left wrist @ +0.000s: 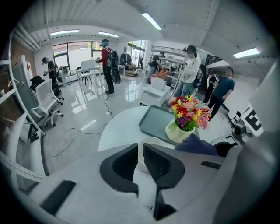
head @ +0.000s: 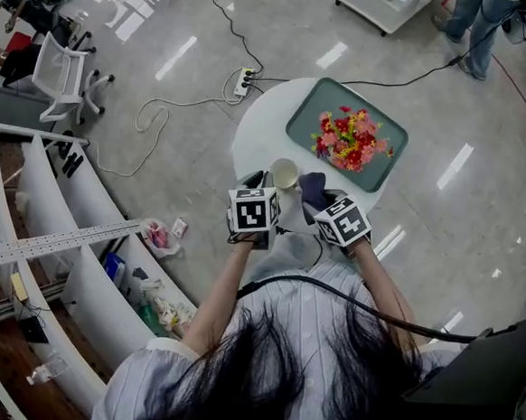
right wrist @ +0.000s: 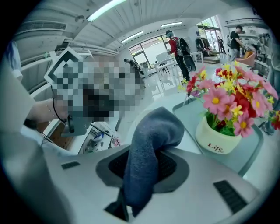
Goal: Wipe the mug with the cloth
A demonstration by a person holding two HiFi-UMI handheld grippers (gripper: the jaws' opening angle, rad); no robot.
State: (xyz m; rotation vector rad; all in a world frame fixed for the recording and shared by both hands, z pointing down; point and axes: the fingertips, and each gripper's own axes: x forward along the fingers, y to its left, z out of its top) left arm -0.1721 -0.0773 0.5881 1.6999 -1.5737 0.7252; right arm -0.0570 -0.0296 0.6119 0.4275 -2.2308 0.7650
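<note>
In the head view a white mug (head: 284, 173) is held above the near edge of a round white table (head: 260, 127). My left gripper (head: 263, 185) is shut on the mug's side. In the left gripper view the mug (left wrist: 154, 141) sits clamped between the dark pads of the left gripper (left wrist: 141, 153). My right gripper (head: 318, 200) is shut on a dark blue cloth (head: 312, 187), just right of the mug. In the right gripper view the cloth (right wrist: 153, 131) bulges up out of the jaws of the right gripper (right wrist: 146, 164). The left gripper view shows the cloth (left wrist: 196, 145) beside the mug.
A green tray (head: 312, 109) on the table carries a cream pot of flowers (head: 348, 139). The pot (right wrist: 218, 138) is close on the right. A cable and power strip (head: 244, 81) lie on the floor. White shelving (head: 53, 233) stands left. People stand beyond (left wrist: 190, 70).
</note>
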